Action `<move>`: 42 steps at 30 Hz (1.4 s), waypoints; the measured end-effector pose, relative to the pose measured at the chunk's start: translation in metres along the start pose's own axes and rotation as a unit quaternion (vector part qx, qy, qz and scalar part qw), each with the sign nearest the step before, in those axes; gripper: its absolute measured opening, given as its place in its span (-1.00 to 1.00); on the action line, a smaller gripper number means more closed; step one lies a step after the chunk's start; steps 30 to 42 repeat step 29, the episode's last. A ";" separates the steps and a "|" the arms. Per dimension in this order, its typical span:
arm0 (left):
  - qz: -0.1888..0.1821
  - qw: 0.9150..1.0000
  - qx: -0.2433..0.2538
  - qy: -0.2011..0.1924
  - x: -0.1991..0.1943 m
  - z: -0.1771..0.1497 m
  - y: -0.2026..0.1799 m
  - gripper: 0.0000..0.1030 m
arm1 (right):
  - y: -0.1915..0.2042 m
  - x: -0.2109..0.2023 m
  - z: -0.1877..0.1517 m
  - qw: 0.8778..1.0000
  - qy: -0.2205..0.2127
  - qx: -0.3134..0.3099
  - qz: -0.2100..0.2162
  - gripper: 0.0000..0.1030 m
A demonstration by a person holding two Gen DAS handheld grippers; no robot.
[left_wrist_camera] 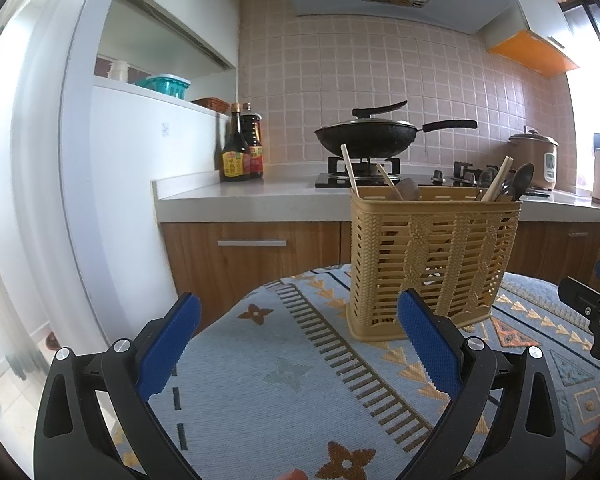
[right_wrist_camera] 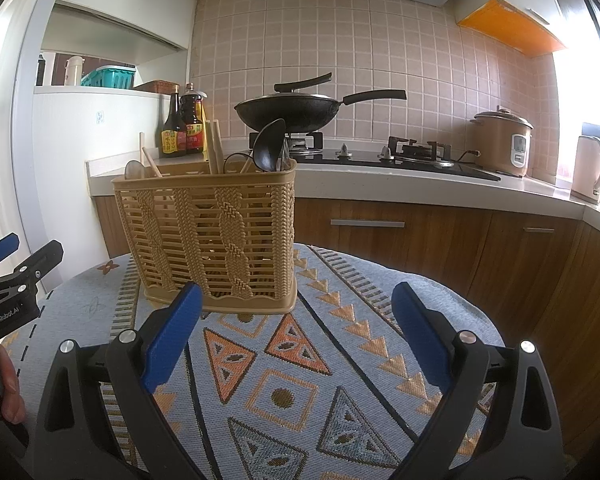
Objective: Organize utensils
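Observation:
A tan woven plastic utensil basket stands on a table with a patterned blue cloth; it also shows in the right wrist view. It holds wooden chopsticks and dark spoons on one side; a black ladle and chopsticks stick up in the right wrist view. My left gripper is open and empty, in front of the basket and to its left. My right gripper is open and empty, in front of the basket's right end.
Behind the table runs a kitchen counter with two sauce bottles, a black wok on a gas stove, a rice cooker and a kettle. Wooden cabinets stand below. The other gripper shows at each view's edge.

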State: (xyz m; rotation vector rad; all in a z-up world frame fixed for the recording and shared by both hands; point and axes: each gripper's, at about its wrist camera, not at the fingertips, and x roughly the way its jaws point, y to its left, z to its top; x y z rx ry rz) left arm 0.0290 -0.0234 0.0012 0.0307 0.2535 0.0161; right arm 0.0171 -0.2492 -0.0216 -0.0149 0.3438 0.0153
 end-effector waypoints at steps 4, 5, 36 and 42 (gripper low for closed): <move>0.000 1.000 0.000 0.001 0.000 0.000 0.000 0.86 | 0.002 0.000 0.000 1.000 0.000 -0.003 0.000 0.77; 0.000 1.000 0.001 0.001 0.000 0.000 0.000 0.86 | 0.003 0.000 0.000 1.000 0.000 -0.004 0.000 0.77; -0.021 1.000 0.013 -0.003 -0.002 -0.001 -0.008 0.86 | 0.005 0.000 0.000 1.000 0.000 -0.004 -0.002 0.77; -0.021 1.000 0.013 -0.003 -0.002 -0.001 -0.008 0.86 | 0.005 0.000 0.000 1.000 0.000 -0.004 -0.002 0.77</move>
